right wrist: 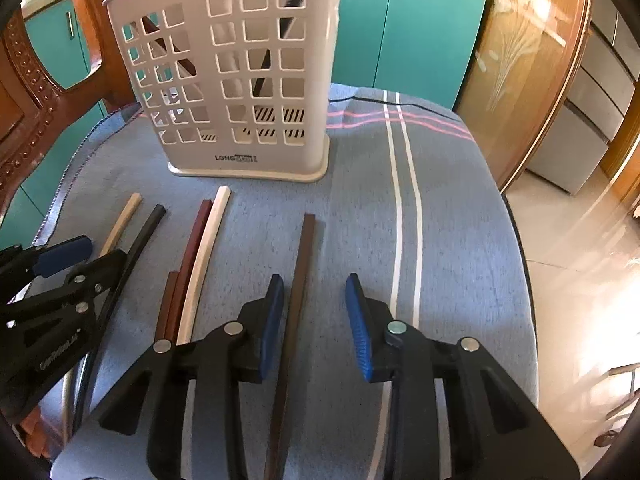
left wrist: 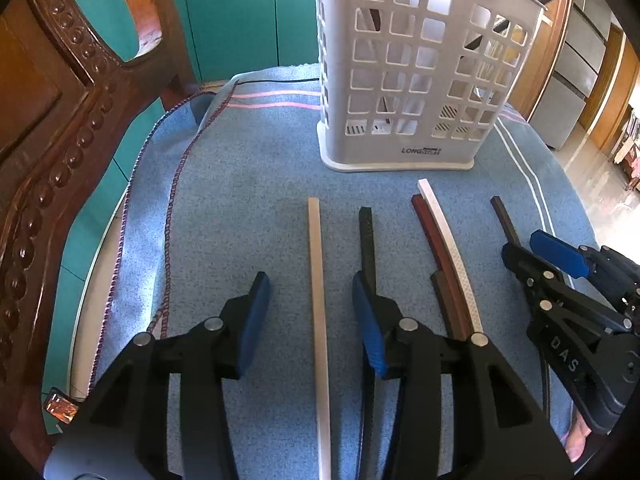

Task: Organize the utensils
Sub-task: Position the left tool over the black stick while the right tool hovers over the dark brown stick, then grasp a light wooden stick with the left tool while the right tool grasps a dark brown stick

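Several long chopstick-like sticks lie on a blue cloth (left wrist: 248, 168) before a white slotted utensil holder (left wrist: 416, 68). My left gripper (left wrist: 310, 292) is open, low over the cloth, with a beige stick (left wrist: 318, 280) lying between its fingers and a black stick (left wrist: 366, 236) beside its right finger. A red-brown stick (left wrist: 436, 248) and a white stick (left wrist: 448, 236) lie further right. My right gripper (right wrist: 316, 300) is open, with a dark brown stick (right wrist: 298, 280) lying between its fingers, close to the left one. The holder (right wrist: 240, 80) has dark sticks standing inside.
A carved wooden chair back (left wrist: 60, 120) stands at the left. Teal cabinets (right wrist: 420, 32) are behind the table. The table's right edge drops to a shiny floor (right wrist: 580, 260). Each gripper shows in the other's view: the right one (left wrist: 560, 272), the left one (right wrist: 60, 276).
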